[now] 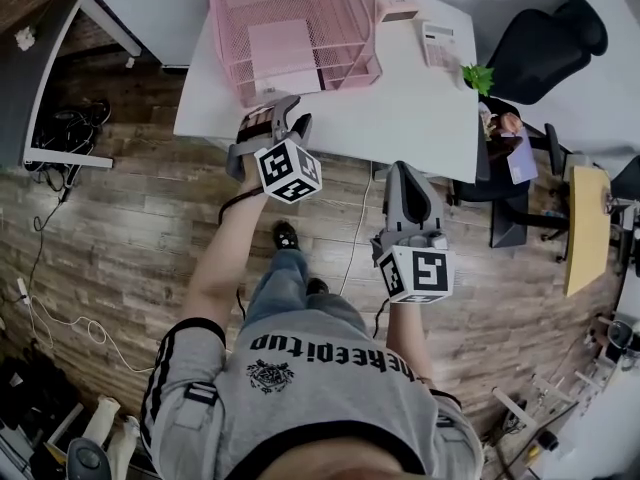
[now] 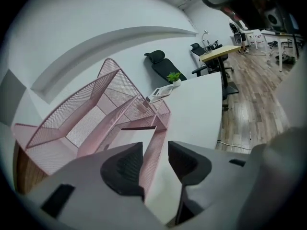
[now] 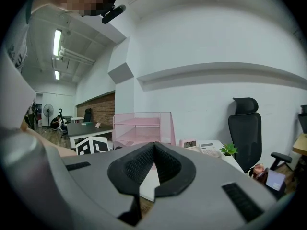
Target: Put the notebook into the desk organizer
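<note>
- The notebook (image 1: 283,48) lies flat in the lower tray of the pink desk organizer (image 1: 355,58), so the task looks done.
- The left gripper (image 1: 290,115) hovers at 6 o'clock of the organizer. Its jaws are apart with nothing between them, which I take to be a release stance.
- The right gripper (image 1: 407,173) hangs off the desk (image 1: 420,108), at 4 o'clock of the left. Its jaws are pressed together and empty, so it plays no part here.
- The notebook's long axis seems to run 12-to-6, with a short edge towards the open front. The mesh blurs its edges.
</note>
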Action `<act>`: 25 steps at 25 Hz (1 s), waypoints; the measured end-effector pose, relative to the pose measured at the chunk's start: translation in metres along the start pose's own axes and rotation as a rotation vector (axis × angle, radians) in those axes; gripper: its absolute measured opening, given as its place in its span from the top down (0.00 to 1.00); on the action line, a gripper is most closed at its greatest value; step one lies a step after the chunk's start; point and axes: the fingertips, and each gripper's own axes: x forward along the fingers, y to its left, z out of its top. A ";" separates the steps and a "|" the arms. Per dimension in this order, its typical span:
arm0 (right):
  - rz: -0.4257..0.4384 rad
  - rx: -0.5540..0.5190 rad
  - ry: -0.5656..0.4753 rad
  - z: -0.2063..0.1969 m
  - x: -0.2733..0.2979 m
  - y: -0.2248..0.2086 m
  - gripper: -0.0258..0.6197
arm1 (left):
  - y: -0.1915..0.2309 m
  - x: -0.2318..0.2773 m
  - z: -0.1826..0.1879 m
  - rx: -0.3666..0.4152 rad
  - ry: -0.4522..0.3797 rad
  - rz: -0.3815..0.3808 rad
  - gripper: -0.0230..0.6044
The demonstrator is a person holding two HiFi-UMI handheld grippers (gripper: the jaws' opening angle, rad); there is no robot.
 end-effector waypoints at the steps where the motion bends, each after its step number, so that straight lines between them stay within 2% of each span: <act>1: 0.003 -0.001 -0.002 0.000 -0.002 0.002 0.96 | -0.001 -0.005 0.001 -0.006 -0.006 0.005 0.70; 9: 0.058 -0.019 -0.043 0.013 -0.015 0.019 0.96 | 0.001 -0.051 0.013 -0.111 -0.072 0.073 0.93; 13: 0.076 -0.031 -0.055 0.019 -0.027 0.026 0.96 | 0.003 -0.074 0.019 -0.184 -0.108 0.087 0.95; 21: 0.115 -0.044 -0.078 0.026 -0.052 0.038 0.96 | -0.008 -0.116 0.029 -0.242 -0.139 0.110 0.96; 25: 0.135 -0.047 -0.089 0.029 -0.063 0.045 0.96 | -0.013 -0.143 0.035 -0.314 -0.191 0.120 0.96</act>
